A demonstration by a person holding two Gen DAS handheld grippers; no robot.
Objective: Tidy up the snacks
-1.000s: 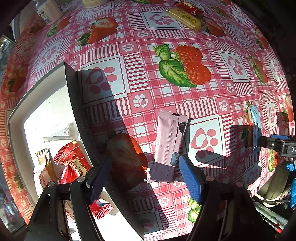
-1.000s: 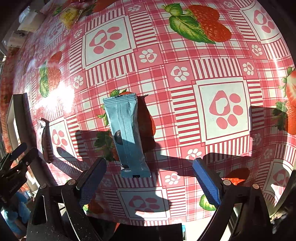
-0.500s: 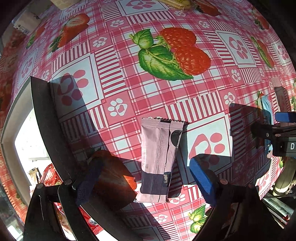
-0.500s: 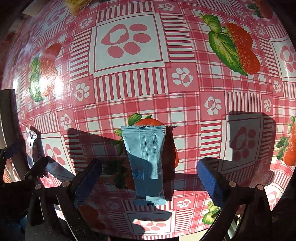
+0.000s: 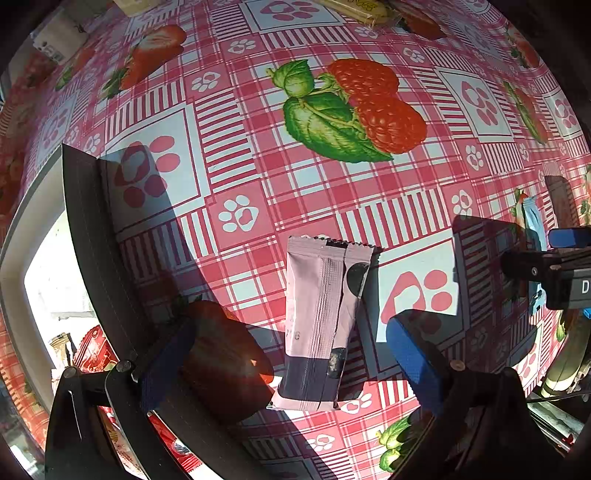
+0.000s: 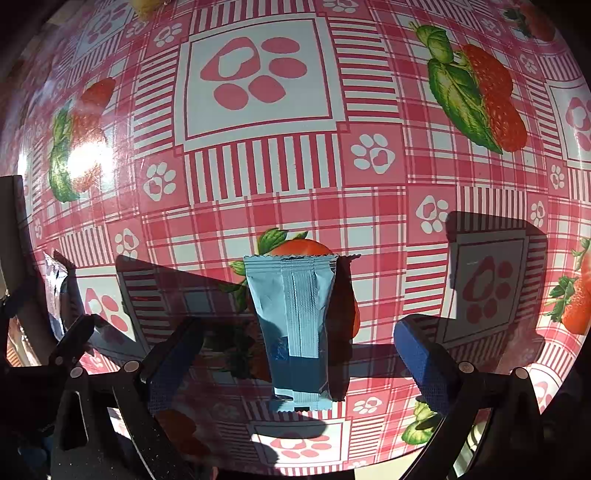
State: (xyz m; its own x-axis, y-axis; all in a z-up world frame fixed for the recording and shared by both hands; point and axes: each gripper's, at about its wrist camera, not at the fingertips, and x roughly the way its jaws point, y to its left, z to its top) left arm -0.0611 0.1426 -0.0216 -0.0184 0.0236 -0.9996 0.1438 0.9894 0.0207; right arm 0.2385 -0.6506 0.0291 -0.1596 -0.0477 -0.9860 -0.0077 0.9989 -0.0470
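Observation:
A pink snack bar wrapper (image 5: 320, 321) lies flat on the strawberry-print tablecloth, lengthwise between the blue pads of my left gripper (image 5: 291, 363). That gripper is open wide and hangs over the bar without touching it. A light blue snack bar wrapper (image 6: 295, 325) lies flat between the pads of my right gripper (image 6: 295, 363), which is also open wide and clear of it. The blue bar (image 5: 533, 229) and the right gripper's finger show at the right edge of the left wrist view. The pink bar (image 6: 55, 291) shows at the left edge of the right wrist view.
A white bin (image 5: 14, 258) with a dark wall stands at the left, with red and yellow snack packets (image 5: 92, 354) inside. A yellow packet (image 5: 354, 9) and a white box (image 5: 55, 37) lie at the far side of the tablecloth (image 5: 258, 147).
Both grippers have opened wider and come down closer over their bars. The right gripper slid across so that the blue bar now lies centred between its pads.

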